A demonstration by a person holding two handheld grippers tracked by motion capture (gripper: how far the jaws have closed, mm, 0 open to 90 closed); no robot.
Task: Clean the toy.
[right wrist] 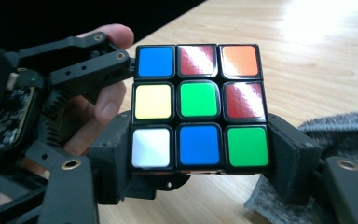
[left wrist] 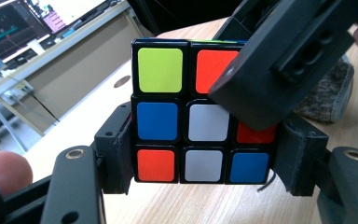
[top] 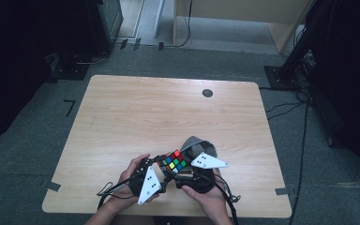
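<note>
- Broadly, the table (top: 122,117) is bare wood across its far half and left side — plenty of room; all the work sits at the near edge, right of centre.
- A grey cloth (top: 198,144) lies just behind the grippers.
- The cube (top: 174,160) is held off the table between both tools.
- The left gripper (left wrist: 205,163) clamps the cube's lower layer; the right gripper (right wrist: 198,154) likewise grips a layer.
- Judged step: a two-handed layer twist — next, one wrist rolls while the other holds firm.
</note>
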